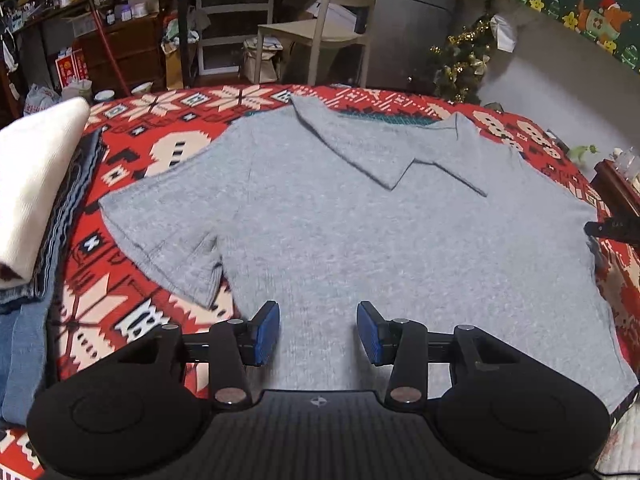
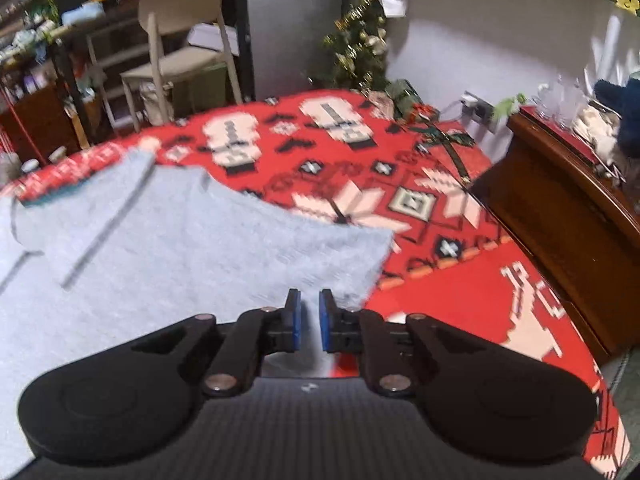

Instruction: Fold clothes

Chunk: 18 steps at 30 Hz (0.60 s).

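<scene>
A grey shirt (image 1: pixel 360 232) is lying flat on the red patterned cloth (image 1: pixel 132 148). The left gripper (image 1: pixel 318 330) is hovering over its near hem, jaws apart and empty. The right gripper (image 2: pixel 310 320) is sitting at the shirt's right corner (image 2: pixel 360 280), jaws nearly together; whether fabric is pinched is unclear.

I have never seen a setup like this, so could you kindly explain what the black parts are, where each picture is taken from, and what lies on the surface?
A person holds a hand-held tool in each hand, each with a camera looking along its blue-padded tongs. One picture shows the left tongs, open and holding nothing above a grey shirt. The other shows the right tongs, nearly shut at the shirt's right edge; whether they pinch fabric I cannot tell. The shirt lies on a red patterned cloth, with folded clothes stacked at the left.
</scene>
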{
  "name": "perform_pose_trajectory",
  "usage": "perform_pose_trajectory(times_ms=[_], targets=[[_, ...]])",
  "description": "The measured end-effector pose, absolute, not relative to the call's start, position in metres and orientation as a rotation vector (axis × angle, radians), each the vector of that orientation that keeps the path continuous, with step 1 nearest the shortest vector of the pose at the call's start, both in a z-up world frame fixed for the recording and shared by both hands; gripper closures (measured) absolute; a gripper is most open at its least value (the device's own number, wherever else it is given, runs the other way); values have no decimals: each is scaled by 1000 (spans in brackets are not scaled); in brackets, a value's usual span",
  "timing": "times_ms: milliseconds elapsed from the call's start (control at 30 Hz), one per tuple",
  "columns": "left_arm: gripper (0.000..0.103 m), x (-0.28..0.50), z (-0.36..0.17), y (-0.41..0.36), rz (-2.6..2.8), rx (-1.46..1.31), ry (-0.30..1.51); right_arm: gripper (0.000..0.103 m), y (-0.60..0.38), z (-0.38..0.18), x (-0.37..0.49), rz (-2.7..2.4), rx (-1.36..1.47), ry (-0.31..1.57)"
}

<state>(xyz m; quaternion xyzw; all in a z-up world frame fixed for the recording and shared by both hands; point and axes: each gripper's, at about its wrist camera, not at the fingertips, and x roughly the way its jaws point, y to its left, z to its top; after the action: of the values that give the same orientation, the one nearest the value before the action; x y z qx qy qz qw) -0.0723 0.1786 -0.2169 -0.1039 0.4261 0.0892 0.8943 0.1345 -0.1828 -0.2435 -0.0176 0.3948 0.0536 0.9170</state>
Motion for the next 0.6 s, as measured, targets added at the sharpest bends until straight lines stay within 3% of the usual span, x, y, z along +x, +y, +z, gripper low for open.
perform_pose_trajectory(times_ms=[200,333,600], targets=[[61,-77,-216,183,176,-214,922,89,-207,-232,116,84,0,829],[61,-79,-208,176,161,-194,888,76,-191,-205,82,188,-6,781],[61,-76,-220,163,154,-177,930,71,-110,-207,29,384,-89,867]])
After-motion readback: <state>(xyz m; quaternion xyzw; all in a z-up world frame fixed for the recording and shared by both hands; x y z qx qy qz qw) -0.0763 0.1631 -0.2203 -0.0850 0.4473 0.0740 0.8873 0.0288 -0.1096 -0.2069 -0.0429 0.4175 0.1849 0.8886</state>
